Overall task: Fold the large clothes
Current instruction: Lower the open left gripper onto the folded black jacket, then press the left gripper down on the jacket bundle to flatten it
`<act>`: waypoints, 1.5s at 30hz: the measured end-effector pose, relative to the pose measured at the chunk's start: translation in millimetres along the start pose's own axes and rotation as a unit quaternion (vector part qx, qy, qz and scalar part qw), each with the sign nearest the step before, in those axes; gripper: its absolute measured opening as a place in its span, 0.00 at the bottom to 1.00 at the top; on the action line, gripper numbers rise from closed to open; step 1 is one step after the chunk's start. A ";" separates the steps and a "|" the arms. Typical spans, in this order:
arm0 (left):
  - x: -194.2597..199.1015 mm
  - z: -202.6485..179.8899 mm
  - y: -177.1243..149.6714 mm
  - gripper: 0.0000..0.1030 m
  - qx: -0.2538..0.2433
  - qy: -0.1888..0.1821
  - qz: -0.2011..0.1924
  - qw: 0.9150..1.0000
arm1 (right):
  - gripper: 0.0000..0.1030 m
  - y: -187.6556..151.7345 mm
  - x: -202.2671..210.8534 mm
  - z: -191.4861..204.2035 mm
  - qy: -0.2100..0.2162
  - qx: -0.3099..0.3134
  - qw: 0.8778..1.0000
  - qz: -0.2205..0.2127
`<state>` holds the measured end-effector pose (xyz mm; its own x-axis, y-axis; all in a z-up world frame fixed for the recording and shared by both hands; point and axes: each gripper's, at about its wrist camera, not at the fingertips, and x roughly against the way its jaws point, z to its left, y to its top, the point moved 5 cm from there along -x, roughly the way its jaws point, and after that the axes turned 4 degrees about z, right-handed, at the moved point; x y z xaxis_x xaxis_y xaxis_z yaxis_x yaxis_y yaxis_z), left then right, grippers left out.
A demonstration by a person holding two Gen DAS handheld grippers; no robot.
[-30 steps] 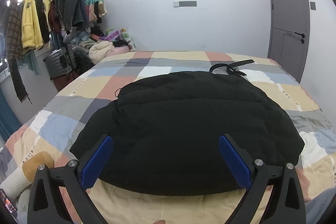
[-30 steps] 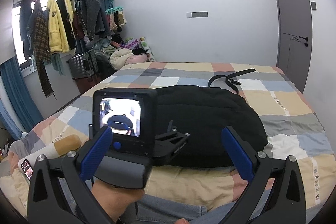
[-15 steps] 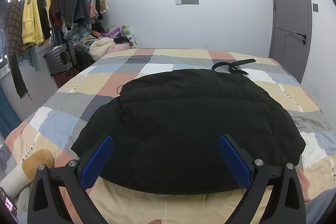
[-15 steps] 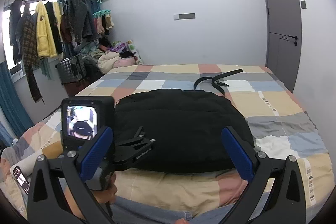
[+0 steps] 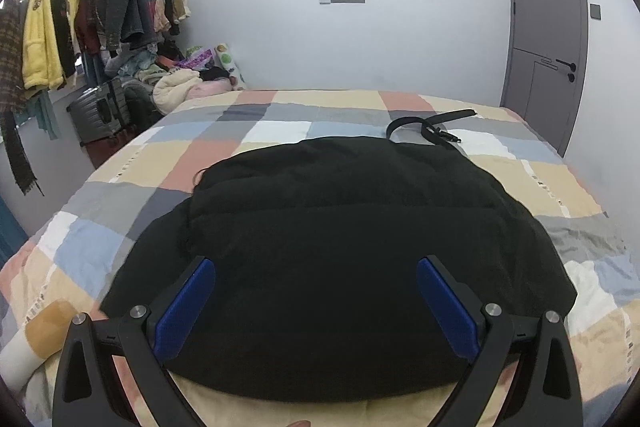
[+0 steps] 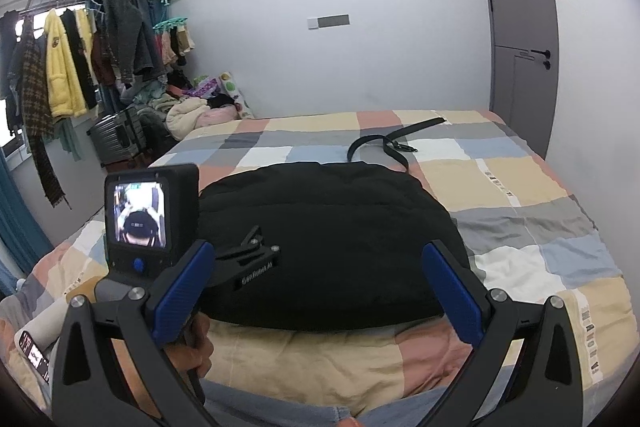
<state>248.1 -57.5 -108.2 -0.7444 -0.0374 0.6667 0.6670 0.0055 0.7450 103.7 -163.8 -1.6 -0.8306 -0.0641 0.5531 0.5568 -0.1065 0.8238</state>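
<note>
A big black padded jacket (image 5: 340, 247) lies folded into a thick rounded bundle on the checked bedspread (image 5: 280, 115). My left gripper (image 5: 316, 303) hovers open over the bundle's near edge, with nothing between its blue pads (image 5: 184, 303). My right gripper (image 6: 320, 291) is open too, held back from the jacket (image 6: 328, 239) above the bed's near edge. In the right wrist view the left tool's screen and camera body (image 6: 140, 223) stand at the left, gripped by a hand (image 6: 192, 351).
A black belt (image 5: 424, 131) lies coiled on the bed beyond the jacket. A clothes rack (image 6: 76, 63), a suitcase (image 6: 116, 139) and a heap of clothes (image 6: 192, 107) fill the left side. A grey door (image 6: 516, 39) is at the right. A phone (image 6: 34, 355) rests near the bed's left corner.
Both grippers have stayed open and shifted slightly. The left tool has moved up and leftward in the right wrist view. The jacket has not moved.
</note>
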 end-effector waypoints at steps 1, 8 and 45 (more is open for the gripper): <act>-3.0 -2.2 3.1 0.99 0.000 -0.003 0.000 1.000 | 1.00 1.2 -2.3 -2.5 -0.001 -0.003 1.000 0.001; -43.1 -24.9 33.5 0.99 0.009 -0.007 -0.004 1.000 | 1.00 1.5 -21.7 -14.9 -0.006 -0.014 1.000 0.018; -215.7 -72.3 55.9 1.00 -0.041 -0.045 -0.047 0.997 | 1.00 -26.4 -160.3 -70.4 -0.040 -0.033 0.992 0.112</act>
<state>448.2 -121.3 -211.9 -0.8006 0.0554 0.5967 0.5926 -0.0749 0.8020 221.6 -220.5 -120.8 -0.6819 -0.0156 0.7313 0.7233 -0.1630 0.6710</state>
